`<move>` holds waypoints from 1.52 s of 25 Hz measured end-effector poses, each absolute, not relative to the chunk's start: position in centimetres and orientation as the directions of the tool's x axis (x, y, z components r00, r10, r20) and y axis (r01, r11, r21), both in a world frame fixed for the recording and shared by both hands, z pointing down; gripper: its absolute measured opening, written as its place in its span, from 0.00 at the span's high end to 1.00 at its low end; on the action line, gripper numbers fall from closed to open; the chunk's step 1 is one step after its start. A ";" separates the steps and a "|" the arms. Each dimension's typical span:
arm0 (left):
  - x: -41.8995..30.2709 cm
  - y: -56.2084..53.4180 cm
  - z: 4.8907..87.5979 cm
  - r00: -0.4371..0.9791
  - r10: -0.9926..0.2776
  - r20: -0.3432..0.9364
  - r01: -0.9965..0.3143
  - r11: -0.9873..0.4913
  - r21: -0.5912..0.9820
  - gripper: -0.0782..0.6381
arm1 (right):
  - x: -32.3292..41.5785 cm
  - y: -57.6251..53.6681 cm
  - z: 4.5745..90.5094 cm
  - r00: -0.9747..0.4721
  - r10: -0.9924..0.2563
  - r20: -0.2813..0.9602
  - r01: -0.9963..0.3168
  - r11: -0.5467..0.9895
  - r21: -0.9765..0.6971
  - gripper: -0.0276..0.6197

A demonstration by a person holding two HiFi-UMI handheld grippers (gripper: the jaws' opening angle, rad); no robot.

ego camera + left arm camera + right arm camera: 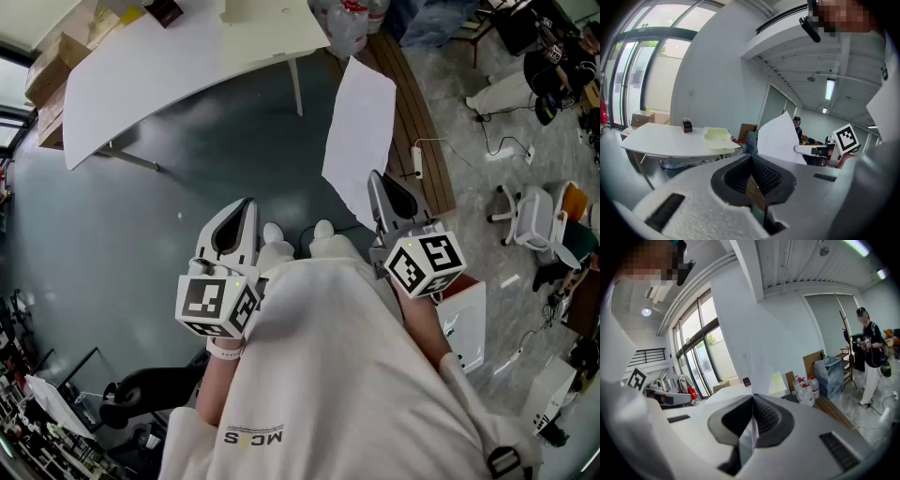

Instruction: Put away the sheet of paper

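Observation:
The white sheet of paper [361, 131] hangs upright over the grey floor, pinched at its lower edge by my right gripper [380, 185], which is shut on it. In the right gripper view the sheet [761, 373] rises edge-on out of the closed jaws of the right gripper [753, 398]. My left gripper [246, 208] is held level to the left of the sheet, apart from it, jaws shut with nothing between them. The left gripper view shows the left gripper [751, 158] with the paper [778, 138] standing beyond it to the right.
A white table [169, 56] stands ahead to the left, with a small dark box [686, 125] and a pale yellow folder [717, 137] on it. Water bottles [352, 23] and a wooden platform [417, 131] lie ahead on the right. A person [869, 362] stands far right.

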State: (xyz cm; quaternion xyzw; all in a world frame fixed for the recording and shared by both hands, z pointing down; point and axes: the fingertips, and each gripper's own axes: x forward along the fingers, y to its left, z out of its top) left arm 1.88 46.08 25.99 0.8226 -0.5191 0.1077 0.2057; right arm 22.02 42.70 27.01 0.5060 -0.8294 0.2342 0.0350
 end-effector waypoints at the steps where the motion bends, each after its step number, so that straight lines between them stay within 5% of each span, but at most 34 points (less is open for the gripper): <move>1: 2.2 46.0 26.0 0.437 -0.810 0.391 -0.899 -0.377 0.224 0.86 | 22.2 42.6 26.9 -0.488 -0.823 0.291 -0.854 0.382 -0.353 0.94; 24: 6.4 41.8 26.5 0.388 -0.834 0.393 -0.922 -0.344 0.179 0.86 | 26.5 37.6 26.9 -0.504 -0.837 0.216 -0.851 0.438 -0.289 0.94; 38: -0.6 21.7 28.2 0.448 -0.803 0.393 -0.893 -0.379 0.243 0.86 | 18.5 18.9 27.3 -0.507 -0.822 0.258 -0.853 0.437 -0.285 0.94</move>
